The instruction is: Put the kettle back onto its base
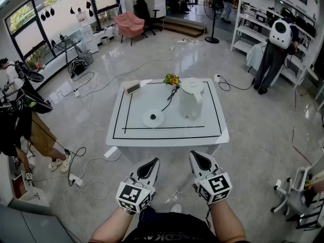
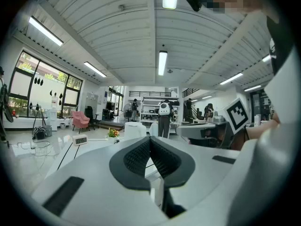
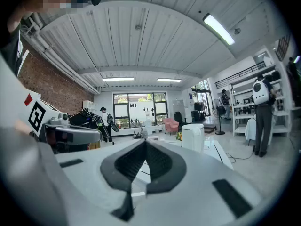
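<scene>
Currently noting kettle (image 1: 191, 100) upright at frame centre on table (image 1: 167, 135), apart from base (image 1: 153, 118) at its left. Found L gripper (image 1: 149, 164) & R gripper (image 1: 198, 159) bottom centre, jaws closed, empty.

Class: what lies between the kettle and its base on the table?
Between kettle and base: bare table, plus a black cord by the base; head view.

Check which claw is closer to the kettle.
The right claw: the kettle stands on the right half of the table, nearly straight ahead of it. The left claw lines up with the round base instead.
</scene>
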`<state>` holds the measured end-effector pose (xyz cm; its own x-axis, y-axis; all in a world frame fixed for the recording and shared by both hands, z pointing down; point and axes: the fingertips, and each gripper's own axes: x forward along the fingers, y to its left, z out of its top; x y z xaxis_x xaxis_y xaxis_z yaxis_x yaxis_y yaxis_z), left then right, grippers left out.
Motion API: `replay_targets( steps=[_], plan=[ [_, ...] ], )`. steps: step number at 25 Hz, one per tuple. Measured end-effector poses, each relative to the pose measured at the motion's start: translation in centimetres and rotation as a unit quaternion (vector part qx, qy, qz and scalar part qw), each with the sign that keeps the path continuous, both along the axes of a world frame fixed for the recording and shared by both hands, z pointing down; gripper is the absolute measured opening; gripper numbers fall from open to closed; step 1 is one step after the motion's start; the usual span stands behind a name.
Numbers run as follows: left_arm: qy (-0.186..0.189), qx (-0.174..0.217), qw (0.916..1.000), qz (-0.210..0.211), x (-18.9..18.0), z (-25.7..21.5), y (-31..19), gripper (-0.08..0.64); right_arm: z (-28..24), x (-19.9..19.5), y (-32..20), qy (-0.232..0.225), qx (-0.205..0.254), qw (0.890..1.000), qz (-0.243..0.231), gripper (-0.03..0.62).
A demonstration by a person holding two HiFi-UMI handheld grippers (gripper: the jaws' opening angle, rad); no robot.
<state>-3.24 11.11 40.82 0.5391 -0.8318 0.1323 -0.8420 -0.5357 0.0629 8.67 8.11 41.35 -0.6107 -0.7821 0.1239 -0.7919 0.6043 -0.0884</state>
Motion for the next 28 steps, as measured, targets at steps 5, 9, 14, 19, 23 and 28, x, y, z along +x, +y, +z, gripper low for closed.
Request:
replay_targets(
  steps=[5,9,14,19,23,28],
  plan=[
    [-0.003,0.003,1.0,-0.002,0.4,-0.5,-0.1,0.0,-0.2,0.4,0.0,-0.009,0.0,1.0,-0.001,0.0],
    [-0.008,0.01,0.9999,-0.011,0.6,-0.9,0.1,0.0,-0.7,1.0,0.0,-0.026,0.006,1.0,0.003,0.002],
    [-0.007,0.012,0.9996,-0.023,-0.5,-1.4,-0.2,0.002,-1.0,0.8,-0.3,-0.031,0.008,0.999,0.003,0.002],
    [0.002,0.016,0.9997,-0.021,-1.5,-1.7,-1.7,0.039,-1.7,0.2,-1.4,-0.043,0.017,0.999,0.003,0.002],
    [0.005,0.023,0.9997,-0.008,-2.4,-1.8,-4.0,0.228,-2.7,-0.8,-3.2,-0.045,0.039,0.998,0.003,0.132],
    [-0.01,0.035,0.9991,0.02,-3.0,-1.8,-8.0,0.351,-3.3,-0.2,-7.3,-0.033,0.043,0.997,0.063,0.23]
  ],
)
